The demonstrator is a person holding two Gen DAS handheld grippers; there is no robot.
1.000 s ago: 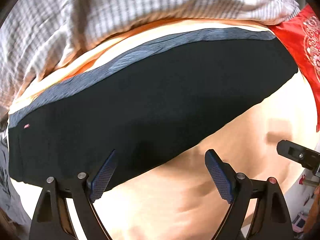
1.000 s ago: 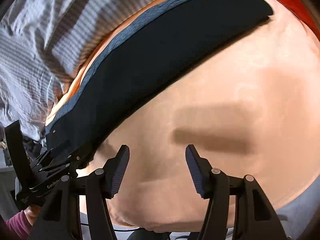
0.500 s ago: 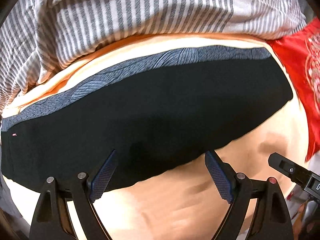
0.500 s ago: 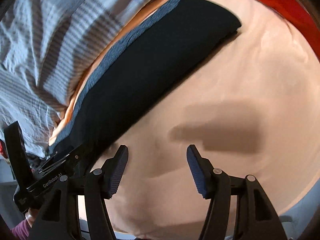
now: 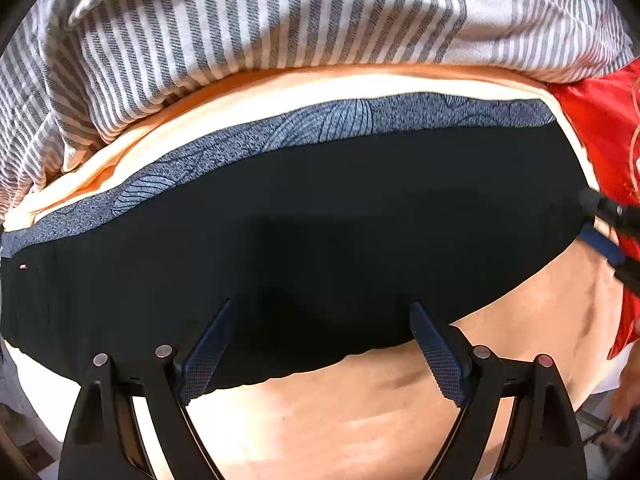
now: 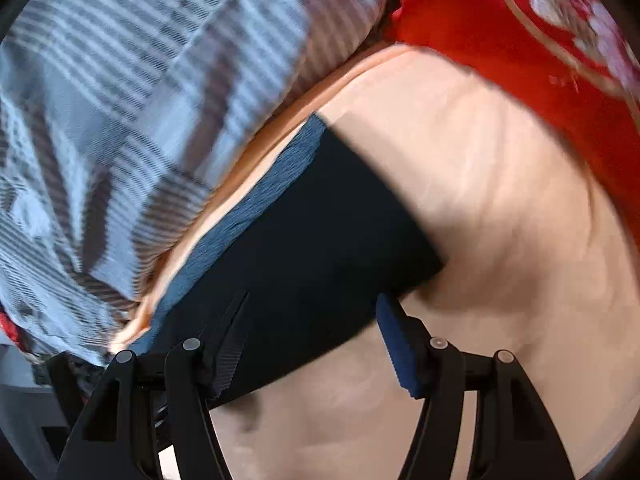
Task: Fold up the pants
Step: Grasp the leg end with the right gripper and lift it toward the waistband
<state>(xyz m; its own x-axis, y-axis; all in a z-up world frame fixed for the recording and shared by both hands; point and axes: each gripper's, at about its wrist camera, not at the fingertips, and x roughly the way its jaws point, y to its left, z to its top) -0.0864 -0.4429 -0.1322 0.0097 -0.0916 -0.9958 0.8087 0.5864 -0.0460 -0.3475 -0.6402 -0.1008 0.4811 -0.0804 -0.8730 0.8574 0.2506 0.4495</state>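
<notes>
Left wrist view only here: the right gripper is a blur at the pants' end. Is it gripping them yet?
Observer: No. The right wrist view shows the right gripper open, its pads pressing nothing.
Operator: Where do its fingers sit?
Observer: They straddle the pants' long edge near the corner: one finger is over the black cloth, the other over the bare sheet.
Operator: Is the end itself tidy?
Observer: Its short edge runs straight, with no curl showing.

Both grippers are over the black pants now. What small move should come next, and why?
Probably lower the right hand-held gripper onto the end of the black pants and close. Its jaws are open astride the near corner, and the pants lie flat on the peach sheet.
</notes>
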